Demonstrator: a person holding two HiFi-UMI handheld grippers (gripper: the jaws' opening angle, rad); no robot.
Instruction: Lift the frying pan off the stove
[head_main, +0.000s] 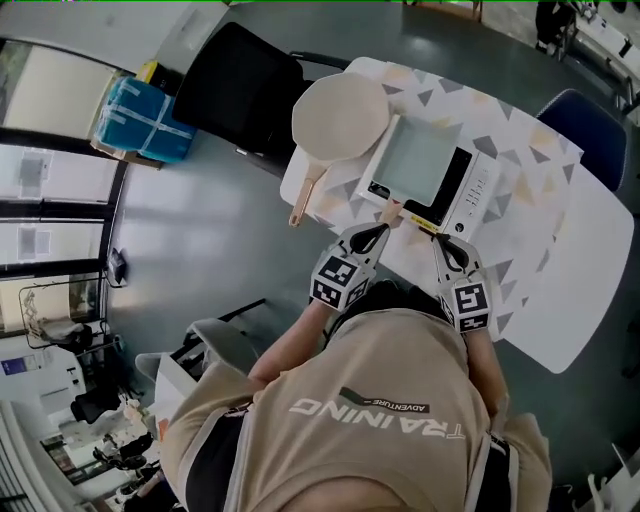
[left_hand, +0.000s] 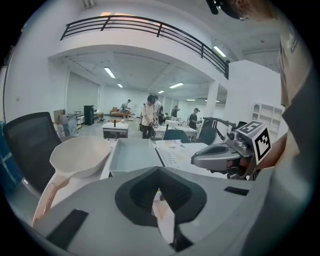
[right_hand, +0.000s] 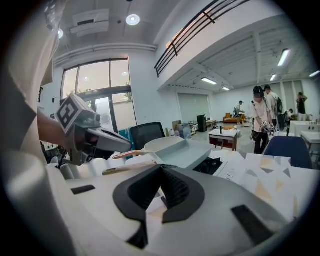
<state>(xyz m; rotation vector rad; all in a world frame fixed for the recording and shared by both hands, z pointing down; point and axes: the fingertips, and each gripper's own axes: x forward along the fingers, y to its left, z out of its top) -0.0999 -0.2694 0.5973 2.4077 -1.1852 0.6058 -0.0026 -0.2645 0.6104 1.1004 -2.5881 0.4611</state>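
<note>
A square grey frying pan (head_main: 418, 158) sits on the white stove (head_main: 481, 188), its wooden handle (head_main: 392, 211) pointing toward me. My left gripper (head_main: 381, 232) hovers shut and empty just short of that handle's end. My right gripper (head_main: 441, 243) is beside it at the stove's near edge, shut with nothing in it. In the left gripper view the square pan (left_hand: 131, 155) lies ahead and the right gripper (left_hand: 227, 156) is to the right. From the right gripper view I see the pan (right_hand: 186, 150), the stove (right_hand: 214, 165) and the left gripper (right_hand: 97, 137).
A round cream pan (head_main: 340, 114) with a wooden handle rests on the patterned table (head_main: 520, 205) left of the stove. A black office chair (head_main: 235, 80) and a blue chair (head_main: 590, 125) stand behind the table. People walk far off in the hall.
</note>
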